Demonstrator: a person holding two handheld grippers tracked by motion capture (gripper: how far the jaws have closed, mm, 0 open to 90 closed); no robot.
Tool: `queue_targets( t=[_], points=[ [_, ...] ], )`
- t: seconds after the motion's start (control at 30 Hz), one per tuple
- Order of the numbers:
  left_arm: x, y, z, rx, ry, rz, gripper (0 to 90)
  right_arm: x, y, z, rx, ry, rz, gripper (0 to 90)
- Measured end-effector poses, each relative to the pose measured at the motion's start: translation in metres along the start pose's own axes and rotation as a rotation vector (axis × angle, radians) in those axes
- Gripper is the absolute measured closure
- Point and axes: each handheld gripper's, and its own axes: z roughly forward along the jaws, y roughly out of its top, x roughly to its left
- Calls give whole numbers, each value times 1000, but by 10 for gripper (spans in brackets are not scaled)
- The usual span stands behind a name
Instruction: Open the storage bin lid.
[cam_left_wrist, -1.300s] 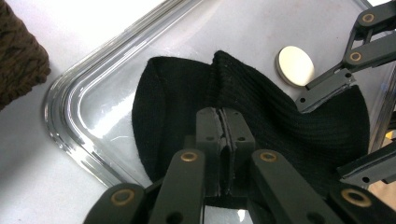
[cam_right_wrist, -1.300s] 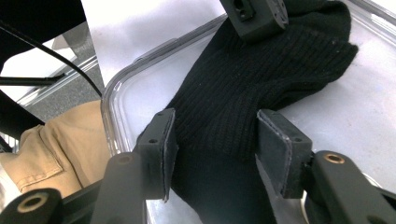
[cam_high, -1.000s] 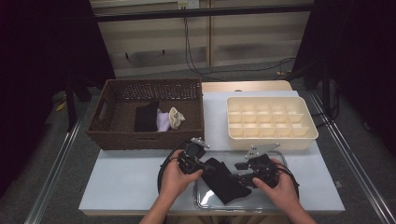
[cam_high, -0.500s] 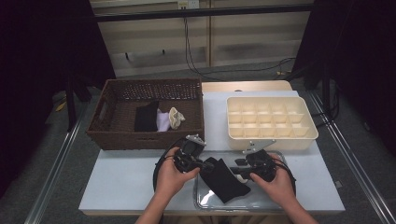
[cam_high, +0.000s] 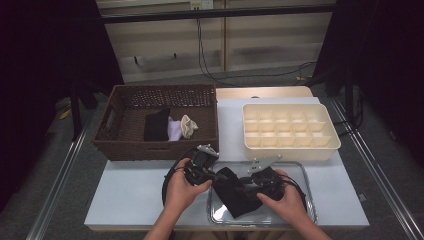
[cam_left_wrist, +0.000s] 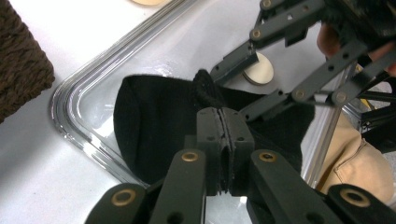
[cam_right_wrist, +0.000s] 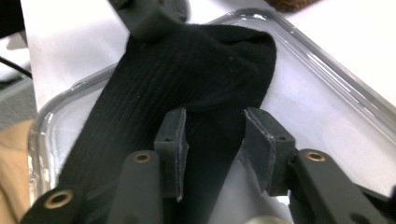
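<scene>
A black sock (cam_high: 235, 197) lies in a clear tray (cam_high: 302, 170) at the table's front. My left gripper (cam_high: 216, 176) is shut on a raised fold of the sock (cam_left_wrist: 154, 126); in the left gripper view its pads (cam_left_wrist: 210, 130) meet on the cloth. My right gripper (cam_high: 246, 182) comes in from the right, facing the left one. Its jaws have just been closing and stand apart, with the sock (cam_right_wrist: 201, 60) running between them. The right pad (cam_right_wrist: 266, 140) stands clear of the cloth. In the left gripper view the right gripper (cam_left_wrist: 243, 86) straddles the sock's far side.
A brown wicker basket (cam_high: 125, 145) at the back left holds a black sock (cam_high: 156, 125), a pale one (cam_high: 175, 130) and a cream one (cam_high: 189, 126). A cream compartment tray (cam_high: 290, 150) stands at the back right. Bare white table (cam_high: 130, 190) lies left of the clear tray.
My right gripper has shifted left, closer to the left gripper, and its jaws have narrowed around the sock. The left gripper has kept its hold in place.
</scene>
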Motion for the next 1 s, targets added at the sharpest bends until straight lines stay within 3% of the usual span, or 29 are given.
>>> queue_targets(
  t=[0.1, 0.13, 0.17, 0.27, 0.4, 0.6, 0.7, 0.8, 1.0],
  points=[
    [0, -1, 1, -16, -8, -19, 871, 2, 1, 1, 3, -3, -17, 678],
    [0, -1, 1, -14, -7, -14, 871, 3, 1, 0, 11, -24, -32, 768],
    [0, -1, 1, -13, -6, -14, 871, 3, 1, 0, 11, -24, -32, 768],
    [-1, -1, 1, -22, 0, -25, 871, 4, -1, -1, -3, -24, -14, 879],
    [0, -1, -1, 2, 10, 3, 871, 0, -4, -4, -13, -61, 17, 888],
    [5, -6, 0, 10, 19, -1, 872, -17, -13, -15, -37, -120, 92, 886],
    [7, -8, 0, 19, 26, -1, 872, -22, -16, -19, -41, -130, 108, 884],
    [8, -11, 2, 11, 24, -27, 872, -26, -21, -24, -49, -137, 126, 880],
    [10, -14, 3, 15, 20, -17, 871, -25, -29, -32, -38, -143, 139, 862]
  ],
)
